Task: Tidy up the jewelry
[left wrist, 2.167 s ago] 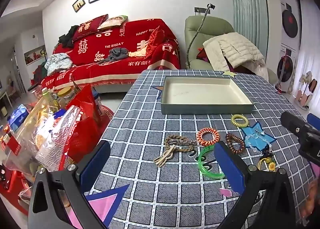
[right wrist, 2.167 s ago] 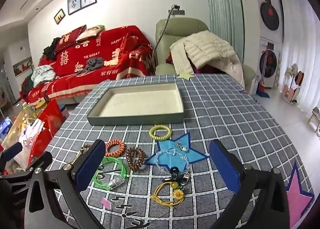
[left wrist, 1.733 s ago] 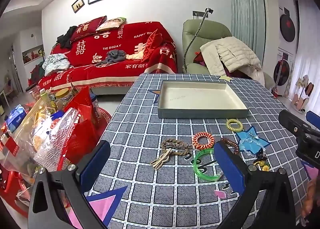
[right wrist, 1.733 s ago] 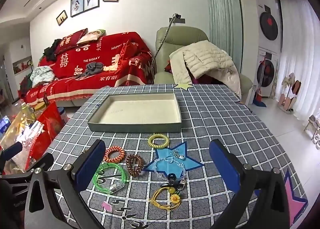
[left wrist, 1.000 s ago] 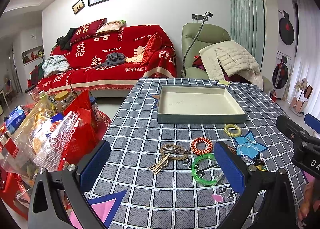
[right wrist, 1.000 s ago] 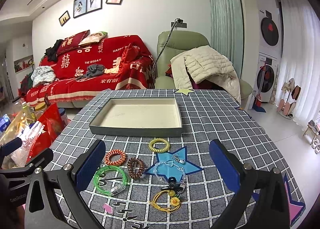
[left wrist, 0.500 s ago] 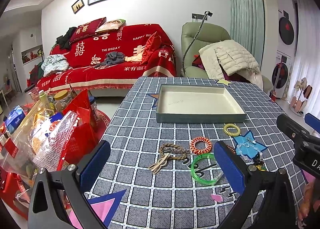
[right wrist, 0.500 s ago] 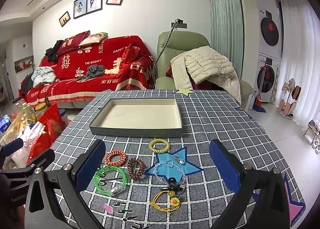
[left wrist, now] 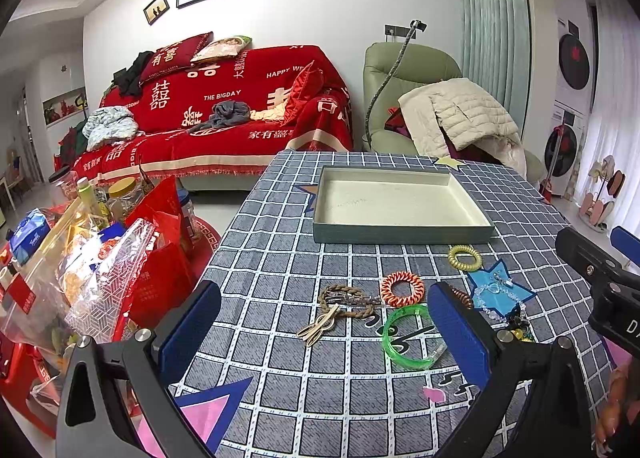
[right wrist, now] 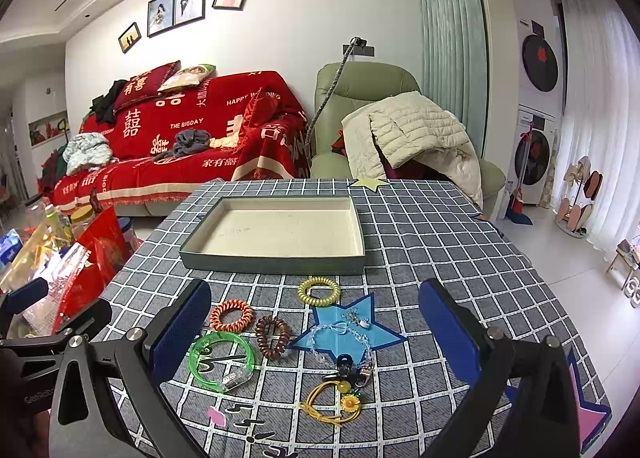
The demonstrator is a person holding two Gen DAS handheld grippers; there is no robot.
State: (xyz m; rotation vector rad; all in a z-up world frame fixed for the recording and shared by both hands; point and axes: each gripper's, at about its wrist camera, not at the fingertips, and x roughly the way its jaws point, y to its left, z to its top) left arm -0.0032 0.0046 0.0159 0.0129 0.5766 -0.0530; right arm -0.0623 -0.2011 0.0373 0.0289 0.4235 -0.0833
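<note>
Left gripper (left wrist: 324,338): jaws spread wide, empty; blue padded fingers (left wrist: 188,332), black frame, above near edge of table.
Right gripper (right wrist: 314,332): also wide apart, nothing held; same blue pads, black arms.
Table (right wrist: 460,242): grey-blue cloth w/ white grid, star prints.
Yellow cord w/ sunflower charm (right wrist: 334,402): thin looped elastic, closest to near edge, right of centre.
Black clip (right wrist: 347,368): small, dark, touching the cord's far side.
Green bangle (right wrist: 222,360): translucent plastic ring, flat, clear block on its near rim.
Brown coil tie (right wrist: 273,337): spiral plastic, squashed oval, just right of bangle.
Bead bracelet (right wrist: 344,332): clear glassy beads, lying on blue star print.
Braided rope piece (left wrist: 346,300): tan twisted cord w/ wooden-looking clip, toward left edge.
Orange coil tie (right wrist: 232,314): round spiral, orange & pale stripes, beyond bangle.
Yellow coil tie (right wrist: 319,290): round spiral, just before tray.
Tray (right wrist: 272,260): shallow rectangular box, grey-green outside, cream inside, mid-table beyond all jewelry.
Sofa (right wrist: 192,145): red printed throw, past far edge.
Armchair (right wrist: 360,89): green, cream quilted jacket draped over it.
</note>
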